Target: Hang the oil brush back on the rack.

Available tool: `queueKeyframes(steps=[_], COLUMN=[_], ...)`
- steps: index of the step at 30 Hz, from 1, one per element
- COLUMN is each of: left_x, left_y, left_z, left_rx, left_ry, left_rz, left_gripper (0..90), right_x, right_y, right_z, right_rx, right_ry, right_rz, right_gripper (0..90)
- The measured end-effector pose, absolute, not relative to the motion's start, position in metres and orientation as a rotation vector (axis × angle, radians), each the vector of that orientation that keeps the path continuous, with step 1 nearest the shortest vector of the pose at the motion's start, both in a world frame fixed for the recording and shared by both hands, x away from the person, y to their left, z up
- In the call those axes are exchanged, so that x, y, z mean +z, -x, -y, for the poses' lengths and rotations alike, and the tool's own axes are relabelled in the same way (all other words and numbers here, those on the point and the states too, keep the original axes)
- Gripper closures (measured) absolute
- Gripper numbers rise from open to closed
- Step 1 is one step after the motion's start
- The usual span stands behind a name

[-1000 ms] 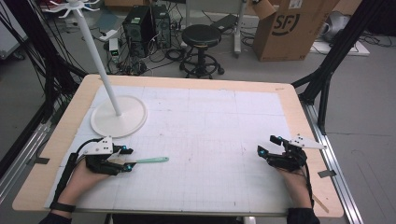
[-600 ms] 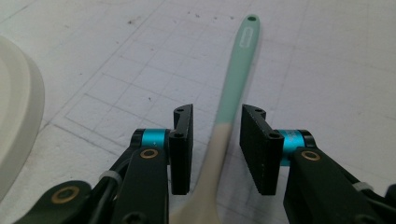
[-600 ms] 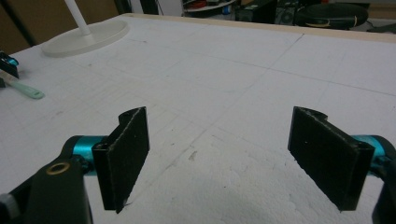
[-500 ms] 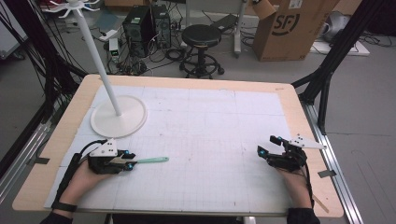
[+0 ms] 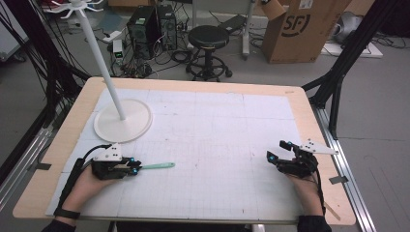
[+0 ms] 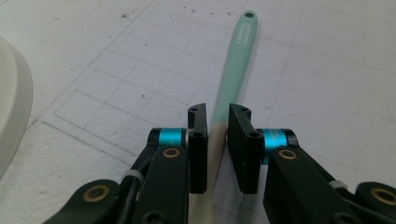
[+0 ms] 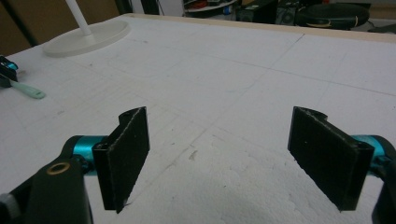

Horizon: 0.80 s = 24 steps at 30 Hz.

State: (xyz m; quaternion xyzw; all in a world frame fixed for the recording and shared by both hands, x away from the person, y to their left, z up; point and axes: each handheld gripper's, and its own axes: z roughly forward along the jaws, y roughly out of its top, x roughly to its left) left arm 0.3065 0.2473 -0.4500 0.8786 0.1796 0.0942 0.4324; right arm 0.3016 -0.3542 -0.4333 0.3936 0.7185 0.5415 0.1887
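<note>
A slim utensil (image 5: 157,166) with a mint-green handle lies flat on the white gridded mat, its handle pointing right. My left gripper (image 5: 137,168) is at the front left, shut on the utensil's pale end. In the left gripper view the two jaws (image 6: 217,112) press the utensil (image 6: 233,70) from both sides, and the handle runs away from me to its hanging hole. My right gripper (image 5: 276,150) rests at the front right, wide open, with only bare mat between its pads (image 7: 217,121). From the right gripper view the utensil (image 7: 28,89) lies far off at the left.
A white stand with a round base (image 5: 123,121) and a tall pole (image 5: 101,63) occupies the back left of the mat; its base rim (image 6: 11,107) lies close to my left gripper. The wooden table edge (image 5: 319,140) runs just right of my right gripper. A stool (image 5: 209,43) and a cardboard box (image 5: 302,29) sit beyond the table.
The left gripper has edged slightly to the right and straightened along the utensil. The utensil and the right gripper have stayed put.
</note>
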Motion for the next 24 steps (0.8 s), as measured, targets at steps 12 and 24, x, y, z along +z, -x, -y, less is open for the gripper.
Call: queueKeyframes(steps=[12,24], left_x=[-0.450,-0.440], left_y=[-0.307,-0.306], left_z=[-0.248,-0.260], left_rx=[0.231,0.250], left_ry=[-2.178,-2.087], left_rz=[-0.459,-0.523], left_gripper=[81.7,82.0], right_x=[-0.434,-0.434], right_y=[-0.302,-0.302], right_z=[0.355,0.356], right_rx=[1.523,1.526], right_ry=[-1.110,-1.116], right_rz=[-2.021,-2.016], right_gripper=[19.9,19.9])
